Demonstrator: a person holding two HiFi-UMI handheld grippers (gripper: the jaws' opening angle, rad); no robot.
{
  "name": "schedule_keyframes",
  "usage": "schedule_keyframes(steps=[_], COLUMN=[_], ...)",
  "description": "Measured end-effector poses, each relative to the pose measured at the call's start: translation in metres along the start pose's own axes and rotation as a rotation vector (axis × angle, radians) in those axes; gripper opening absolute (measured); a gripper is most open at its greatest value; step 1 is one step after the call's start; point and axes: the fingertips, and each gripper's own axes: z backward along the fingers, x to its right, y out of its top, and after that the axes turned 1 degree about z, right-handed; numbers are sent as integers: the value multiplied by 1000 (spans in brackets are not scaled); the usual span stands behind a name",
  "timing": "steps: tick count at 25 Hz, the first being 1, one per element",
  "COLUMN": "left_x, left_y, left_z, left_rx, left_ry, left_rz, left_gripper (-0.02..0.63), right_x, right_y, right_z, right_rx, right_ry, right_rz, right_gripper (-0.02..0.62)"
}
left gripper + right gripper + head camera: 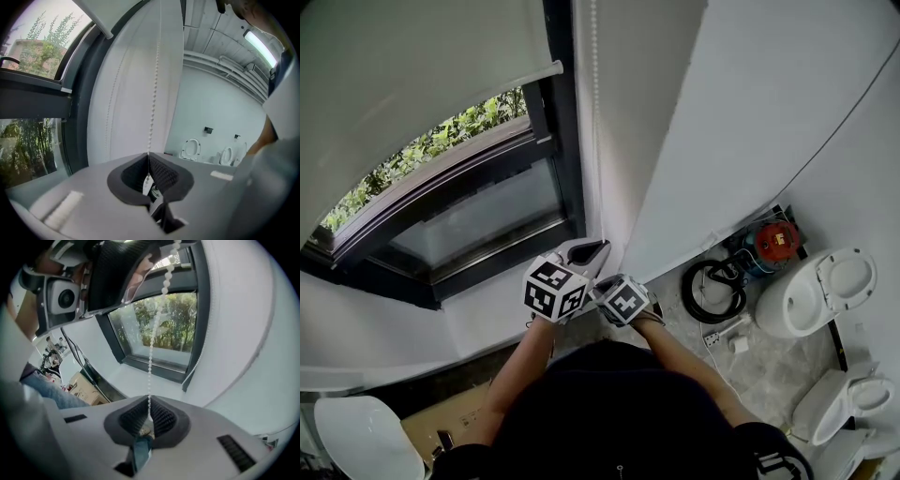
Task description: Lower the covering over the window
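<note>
A person is standing close to a dark-framed window [478,220] and is holding both grippers against the wall strip just right of it. The roller blind [403,84] is hanging over the far, upper part of the window only, with its bottom bar [539,71] sitting high and the lower panes showing greenery outside. A white bead chain [595,112] is running down the wall strip beside the frame.

The left gripper [148,165] is pinching this chain, with its ribbed pads pressed together on the beads and the chain rising straight out of the closed jaws. The right gripper [149,412] is also clamping the same chain, jaws pressed together on it, lower down and nearer to the person. In the right gripper view the chain is stretching from its jaws up to the left gripper above.

Farther right, on the grey floor, two white toilets [817,291] are standing apart from the person, and a coiled black hose [712,289] is lying near the wall. A cardboard box [441,424] is lying near left.
</note>
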Motion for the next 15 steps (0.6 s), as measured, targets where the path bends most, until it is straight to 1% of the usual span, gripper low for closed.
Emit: schedule_keyframes(steps=[2,3,5,6,11,13,15], left_x=[0,0,0,0,-7,-13,-20], left_y=[-1,-1,-2,-3,-3,-13,-38], left_z=[0,1,2,3,9,11,13], left_rx=[3,5,7,9,16,-23,-84], left_ry=[3,4,6,7,22,37,55], left_rz=[1,1,3,5,6,-2,-4], left_gripper=[15,15,15,15,15,15,15], right_x=[-2,-4,-5,-5,2,4,7], right_y=[1,3,11,16,36,48,63], right_z=[1,1,8,12,35,50,69], right_rx=[9,16,48,68,169,221,283], right_ry=[25,41,56,60,39,22,0], right_rz=[-10,-20,-37,-45,-68,-71,-70], right_gripper=[15,32,119,128,129,129,129])
